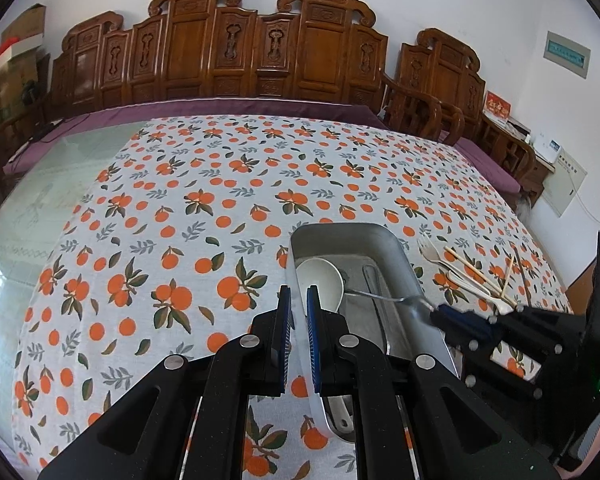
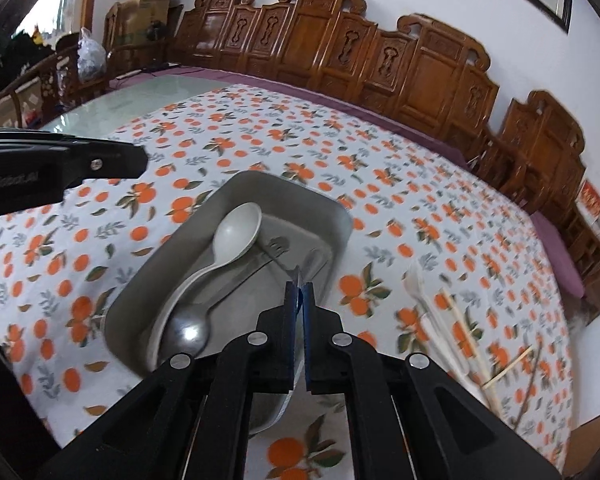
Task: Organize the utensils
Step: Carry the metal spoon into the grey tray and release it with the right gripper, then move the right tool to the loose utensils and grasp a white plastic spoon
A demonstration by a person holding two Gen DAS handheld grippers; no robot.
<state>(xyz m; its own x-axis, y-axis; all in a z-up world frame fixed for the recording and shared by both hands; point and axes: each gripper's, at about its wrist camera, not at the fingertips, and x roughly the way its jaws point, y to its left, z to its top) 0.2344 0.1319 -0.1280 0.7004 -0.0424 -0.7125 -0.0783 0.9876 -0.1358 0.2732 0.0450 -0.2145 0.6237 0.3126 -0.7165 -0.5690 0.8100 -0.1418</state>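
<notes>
Left wrist view looks steeply down along the left hand-held gripper (image 1: 299, 300), whose blue-padded fingers are pinched onto the near left rim of a steel tray (image 1: 384, 240); the jaws stand almost together with only the thin rim between them. The tray sits on a counter covered by a white cloth printed with oranges (image 1: 220, 184). Inside the tray lie a white plastic spoon (image 1: 320, 278) and, seen from the right wrist view, a metal spoon (image 2: 190, 330) beside it.

From the right side the right hand-held gripper (image 1: 434, 314) reaches in at a downward slant over the tray's right wall, its jaws nearly closed on the flat handle of a metal fork (image 1: 384, 298). The fork's thin neck runs out over the tray floor and its tines (image 2: 278, 246) sit low in the tray, next to the white spoon's bowl; whether they touch the floor cannot be told.

On the cloth to the right of the tray, apart from it, lie a pale plastic fork (image 1: 430, 250), more pale utensils and some chopsticks (image 1: 476, 274), loosely crossed.

Red cards with gold characters and a wall panel with small print stand behind the counter, too blurred to read
</notes>
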